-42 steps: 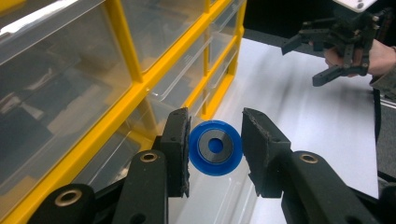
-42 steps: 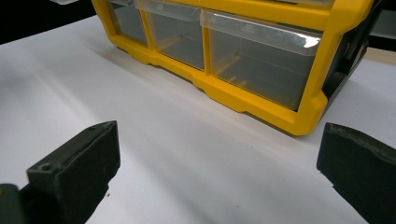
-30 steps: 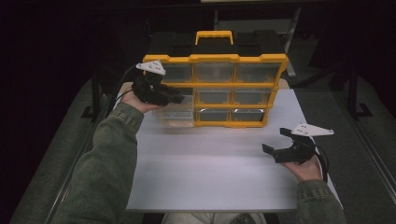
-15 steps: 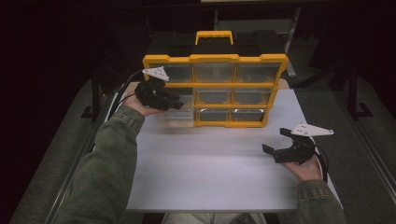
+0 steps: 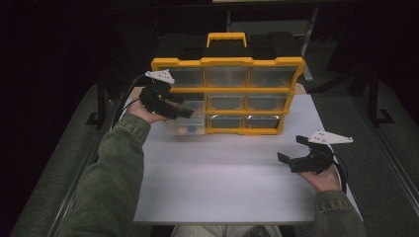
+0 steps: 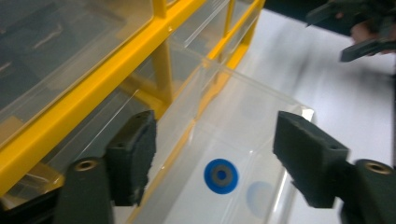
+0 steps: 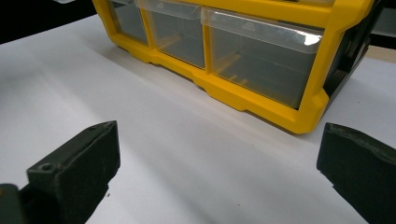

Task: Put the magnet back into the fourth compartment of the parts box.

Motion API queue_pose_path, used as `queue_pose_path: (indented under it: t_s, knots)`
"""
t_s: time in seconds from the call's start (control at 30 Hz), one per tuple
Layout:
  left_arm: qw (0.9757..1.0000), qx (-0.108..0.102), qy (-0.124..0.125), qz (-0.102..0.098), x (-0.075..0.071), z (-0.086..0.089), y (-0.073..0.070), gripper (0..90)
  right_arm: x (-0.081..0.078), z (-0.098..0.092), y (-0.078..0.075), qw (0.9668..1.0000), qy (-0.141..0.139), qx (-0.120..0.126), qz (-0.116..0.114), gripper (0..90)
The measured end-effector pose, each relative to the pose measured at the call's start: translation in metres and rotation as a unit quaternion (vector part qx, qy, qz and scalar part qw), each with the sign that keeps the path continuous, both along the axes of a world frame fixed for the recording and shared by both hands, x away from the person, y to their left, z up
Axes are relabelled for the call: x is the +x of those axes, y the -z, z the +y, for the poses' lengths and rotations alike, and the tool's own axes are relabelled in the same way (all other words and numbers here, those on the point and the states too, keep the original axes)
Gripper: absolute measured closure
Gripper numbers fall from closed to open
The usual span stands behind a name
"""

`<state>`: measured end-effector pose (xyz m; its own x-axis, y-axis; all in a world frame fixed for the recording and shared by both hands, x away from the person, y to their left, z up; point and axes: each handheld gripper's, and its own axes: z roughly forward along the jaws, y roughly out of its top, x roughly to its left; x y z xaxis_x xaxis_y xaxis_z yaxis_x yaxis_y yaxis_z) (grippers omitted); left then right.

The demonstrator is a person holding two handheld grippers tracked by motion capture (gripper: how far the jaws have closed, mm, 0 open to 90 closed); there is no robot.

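The clear plastic drawer (image 5: pixel 187 124) sticks out of the bottom left slot of the yellow plastic organizer box (image 5: pixel 227 94), which stands at the far side of the white worktop (image 5: pixel 222 177). The drawer is smooth and see-through, with straight thin walls. Inside it lies a small round blue ring with a dark middle (image 6: pixel 221 176), flat on the drawer's floor.

My left claw (image 6: pixel 215 158) hangs just above the open drawer. Its jaws have just been opening and now stand spread, with nothing pinched between them. The pads look dark, rough and blocky.

The box has a yellow frame, a yellow handle (image 5: pixel 226 38) on top and rows of clear drawers.

My right claw (image 5: pixel 292 149) rests well apart from the box, low over the bare worktop. Its jaws are spread wide and hold nothing.
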<state>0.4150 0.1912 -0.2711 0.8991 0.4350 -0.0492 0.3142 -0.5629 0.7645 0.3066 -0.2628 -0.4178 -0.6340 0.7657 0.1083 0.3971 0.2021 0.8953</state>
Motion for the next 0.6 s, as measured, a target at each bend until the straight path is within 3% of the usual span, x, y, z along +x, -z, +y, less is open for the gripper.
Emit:
queue_pose_path:
  t_s: [0.13, 0.37, 0.6]
  knots:
    - [0.9998, -0.018, 0.005, -0.006, -0.004, 0.006, -0.002, 24.0, 0.0, 0.0, 0.0, 1.0, 0.001, 0.0, 0.002, 0.0]
    - [0.9997, -0.024, 0.006, -0.009, -0.012, 0.004, -0.004, 1.4, 0.0, 0.0, 0.0, 1.0, -0.001, -0.001, 0.003, 0.0]
    - [0.9993, -0.032, 0.007, -0.02, -0.018, 0.005, -0.007, 0.0, -0.001, -0.001, 0.0, 1.0, 0.001, 0.0, 0.001, 0.0]
